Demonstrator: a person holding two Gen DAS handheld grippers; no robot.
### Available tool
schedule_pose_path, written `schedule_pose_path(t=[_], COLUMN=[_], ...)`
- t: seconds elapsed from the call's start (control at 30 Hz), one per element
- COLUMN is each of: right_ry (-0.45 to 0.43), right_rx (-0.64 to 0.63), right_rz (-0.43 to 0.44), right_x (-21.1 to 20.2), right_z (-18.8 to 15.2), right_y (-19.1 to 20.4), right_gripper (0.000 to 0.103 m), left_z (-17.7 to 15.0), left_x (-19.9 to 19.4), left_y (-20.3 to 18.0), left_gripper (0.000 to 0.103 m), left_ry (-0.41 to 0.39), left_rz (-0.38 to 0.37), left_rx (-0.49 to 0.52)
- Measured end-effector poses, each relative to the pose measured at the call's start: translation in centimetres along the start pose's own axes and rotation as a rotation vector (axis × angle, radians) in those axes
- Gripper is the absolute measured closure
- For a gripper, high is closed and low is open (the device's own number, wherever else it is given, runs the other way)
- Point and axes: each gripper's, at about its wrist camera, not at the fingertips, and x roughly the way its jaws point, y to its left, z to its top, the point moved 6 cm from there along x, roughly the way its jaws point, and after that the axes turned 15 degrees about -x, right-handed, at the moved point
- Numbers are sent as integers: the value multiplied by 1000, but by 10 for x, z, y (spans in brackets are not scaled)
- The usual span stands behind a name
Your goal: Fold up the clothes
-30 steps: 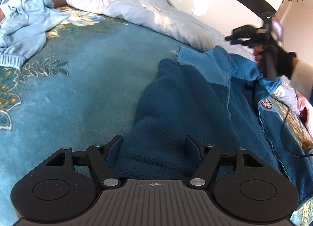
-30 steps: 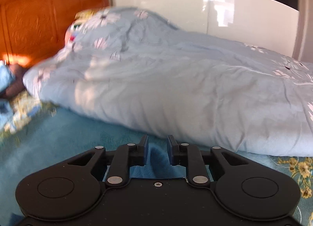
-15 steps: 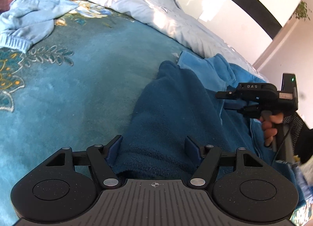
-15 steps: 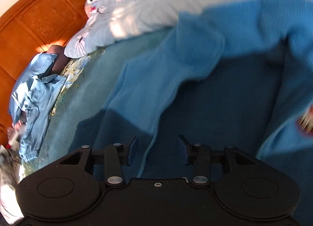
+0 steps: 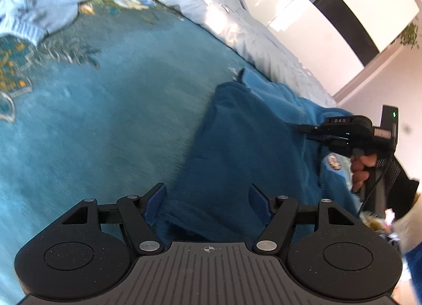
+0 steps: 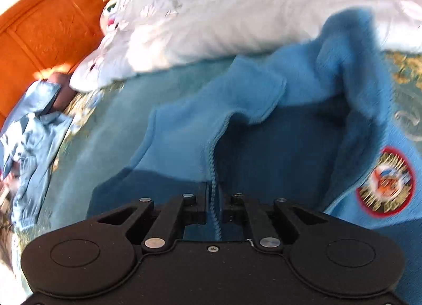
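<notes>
Left wrist view: one blue fleece jacket (image 5: 245,146) is seen spread on the bed (image 5: 110,120), from 6 o'clock up to 2 o'clock. One folded dark-blue cuff or hem end of it sits between the fingers of the left tool (image 5: 208,196); the jaws are held about mid-width, and it cannot be told whether the pads press the fleece. One right tool (image 5: 306,130) is seen at 3 o'clock, low over the jacket, carried by one hand (image 5: 360,170) with a cable trailing below.

Right wrist view: the right tool (image 6: 214,199) is closing, jaws nearly together, with the zipper edge (image 6: 213,165) of the jacket (image 6: 277,125) between the fingers. Two tones are counted on the jacket: lighter blue outer, darker blue inside. One round embroidered patch (image 6: 385,183), red-rimmed, sits at 4 o'clock. The collar area is bunched up at 1 o'clock.

Around: one pale floral duvet (image 6: 224,14) is heaped along the far side from 11 to 2 o'clock, touching the jacket's top edge. One light-blue knitted garment (image 5: 39,6), ribbed at the cuff, is crumpled at 10 o'clock, well apart from the jacket. One orange carved wooden headboard (image 6: 52,22) is seen at 10 o'clock. Bed cover: teal plush with gold leaf print. Nothing lies between the two tools but fleece.
</notes>
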Motion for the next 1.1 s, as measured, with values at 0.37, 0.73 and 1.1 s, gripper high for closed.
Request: schedule_pose_path(t=[0.37, 0.73, 1.1], right_ry=[-161, -146, -134], right_rx=[-126, 99, 186], right_rz=[-91, -218, -297], right_x=[-164, -253, -291], right_z=[-46, -180, -272], right_y=[-10, -56, -67], right_gripper=[65, 62, 59], left_z=[-6, -21, -85], left_x=[-33, -77, -15], left_y=[-3, -2, -135], left_gripper=[91, 80, 66], left_ry=[-165, -152, 111], left_rz=[108, 161, -138], left_rx=[79, 148, 267])
